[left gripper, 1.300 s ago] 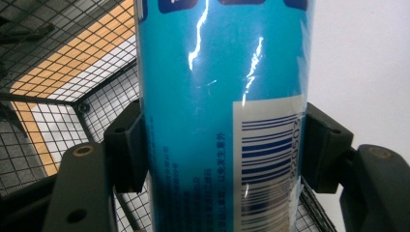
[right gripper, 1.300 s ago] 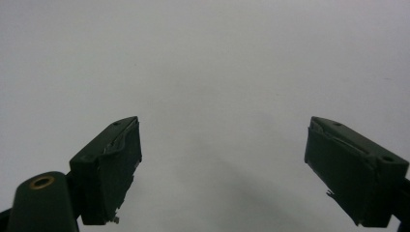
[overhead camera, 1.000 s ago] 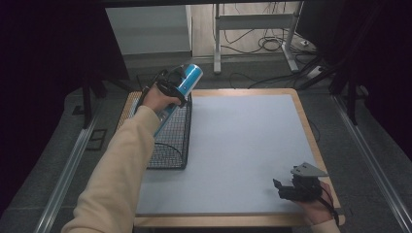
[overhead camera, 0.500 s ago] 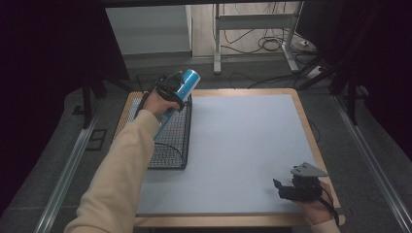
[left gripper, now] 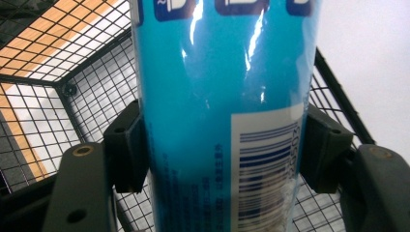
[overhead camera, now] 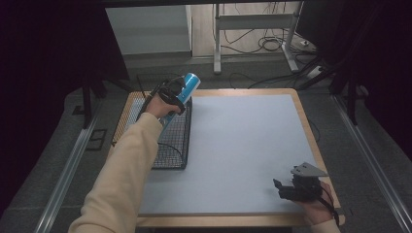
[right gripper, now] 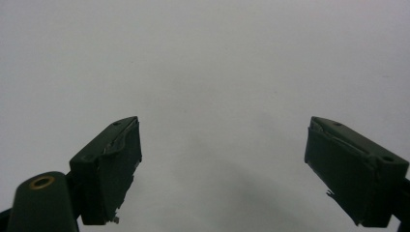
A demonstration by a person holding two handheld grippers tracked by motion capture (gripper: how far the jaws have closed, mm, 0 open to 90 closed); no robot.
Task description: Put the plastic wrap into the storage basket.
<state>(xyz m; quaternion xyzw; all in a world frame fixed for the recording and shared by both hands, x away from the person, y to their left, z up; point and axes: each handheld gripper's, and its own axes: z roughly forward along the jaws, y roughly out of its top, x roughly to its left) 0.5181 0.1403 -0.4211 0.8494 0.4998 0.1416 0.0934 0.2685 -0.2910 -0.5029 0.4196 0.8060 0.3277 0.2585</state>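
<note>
Where the person's right hand rests at the near right corner of the table (overhead camera: pixel 301 111), the right gripper (overhead camera: pixel 286 188) sits low over the grey mat (overhead camera: pixel 243 145), its jaws spread wide with nothing between them; the right gripper view (right gripper: pixel 222 164) shows bare grey surface past both pads. Farther in, on the left side, the left gripper (overhead camera: pixel 171 93) is clamped across a blue can (overhead camera: pixel 187 87), held tilted so its top points up and away from the person. From the left gripper view, the can (left gripper: pixel 222 116) stands squarely between the two black pads (left gripper: pixel 126 145), which press on its sides just beside the barcode panel.

Against the frame a second ago, the left hand and can have come down a little and now sit closer to the wire basket (overhead camera: pixel 170 141); the right gripper has kept its place.

Black mesh of the basket (left gripper: pixel 92 96) lies right under and behind the can, its far corner and rim close by, with the wooden tabletop showing through. Beyond the table, cables (overhead camera: pixel 272 46) trail across the floor around a grey desk frame (overhead camera: pixel 252 29).
</note>
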